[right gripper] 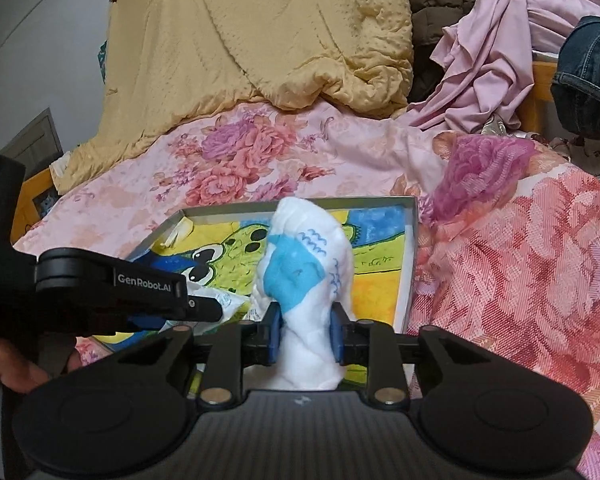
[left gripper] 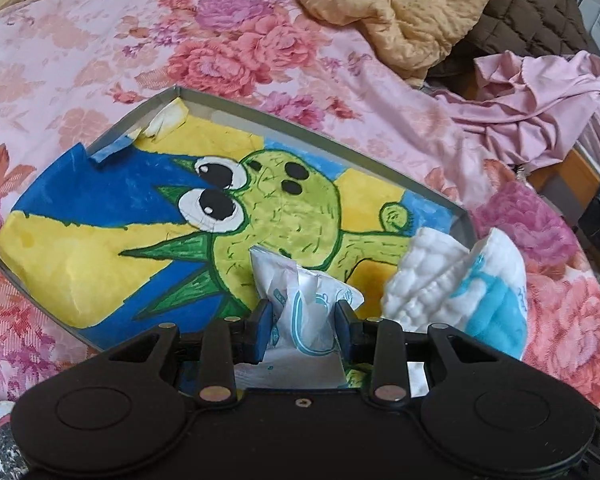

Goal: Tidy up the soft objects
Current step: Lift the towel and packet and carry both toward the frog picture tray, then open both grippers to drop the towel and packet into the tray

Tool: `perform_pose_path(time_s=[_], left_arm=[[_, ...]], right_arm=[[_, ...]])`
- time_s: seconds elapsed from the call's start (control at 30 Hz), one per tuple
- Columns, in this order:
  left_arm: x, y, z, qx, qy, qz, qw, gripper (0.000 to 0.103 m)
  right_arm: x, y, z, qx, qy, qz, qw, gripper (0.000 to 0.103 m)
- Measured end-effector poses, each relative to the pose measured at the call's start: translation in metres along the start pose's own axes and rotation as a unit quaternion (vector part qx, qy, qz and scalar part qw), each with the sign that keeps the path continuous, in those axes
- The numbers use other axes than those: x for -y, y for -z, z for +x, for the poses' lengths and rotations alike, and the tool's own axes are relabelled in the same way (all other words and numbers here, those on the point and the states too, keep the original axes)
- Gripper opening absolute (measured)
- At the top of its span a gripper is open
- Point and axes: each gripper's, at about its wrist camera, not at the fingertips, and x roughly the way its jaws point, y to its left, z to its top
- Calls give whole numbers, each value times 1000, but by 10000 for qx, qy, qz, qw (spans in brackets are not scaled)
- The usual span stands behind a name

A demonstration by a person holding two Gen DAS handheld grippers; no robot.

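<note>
A shallow grey box point(left gripper: 364, 160) lined with a green cartoon-creature drawing lies on the floral bed; it also shows in the right wrist view point(right gripper: 410, 248). My left gripper point(left gripper: 304, 320) is shut on a white packet with blue print point(left gripper: 300, 296), held over the box's near part. My right gripper point(right gripper: 306, 322) is shut on a white and blue padded diaper point(right gripper: 304, 264), held upright over the box. The diaper also shows in the left wrist view point(left gripper: 460, 280) at the box's right edge. The left gripper's body point(right gripper: 112, 292) shows at left in the right wrist view.
A pink floral bedspread point(left gripper: 100, 60) covers the bed. A crumpled yellow quilt point(right gripper: 260, 40), a brown quilted item point(right gripper: 452, 0) and a pink garment point(right gripper: 500, 60) lie at the back. Blue jeans point(right gripper: 588, 72) hang at the far right by a wooden bed frame point(left gripper: 560, 168).
</note>
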Motion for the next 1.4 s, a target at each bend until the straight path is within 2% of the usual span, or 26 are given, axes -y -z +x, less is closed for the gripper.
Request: perform_pose_path(time_s=[0.17, 0.23, 0.47, 0.6, 0.77, 0.97, 1.17, 1.4], left_arm=[[2, 2, 0, 2, 20, 32, 10000, 38], [1, 3, -1, 20, 34, 8, 10000, 39], [5, 4, -11, 117, -87, 57, 9999, 57], [5, 2, -25, 307, -135, 64, 9994, 71], [4, -1, -51, 537, -113, 55, 9985, 82], [-3, -5, -89, 701, -128, -11, 9975, 83], [-6, -4, -113, 837, -164, -40, 9963, 83], [6, -3, -153, 856, -149, 436, 9953, 85]], right_arm=[[0, 0, -1, -2, 0, -40, 10000, 37], [-1, -1, -2, 23, 28, -114, 9999, 44], [-5, -3, -7, 29, 114, -342, 9993, 57], [-6, -4, -13, 125, 165, -438, 9988, 71], [-16, -6, -26, 351, 283, -767, 9960, 84], [-26, -5, -43, 434, 277, -942, 9942, 87], [-31, -3, -58, 138, 193, -865, 9960, 91], [-40, 2, -75, -191, 84, -766, 9968, 98]])
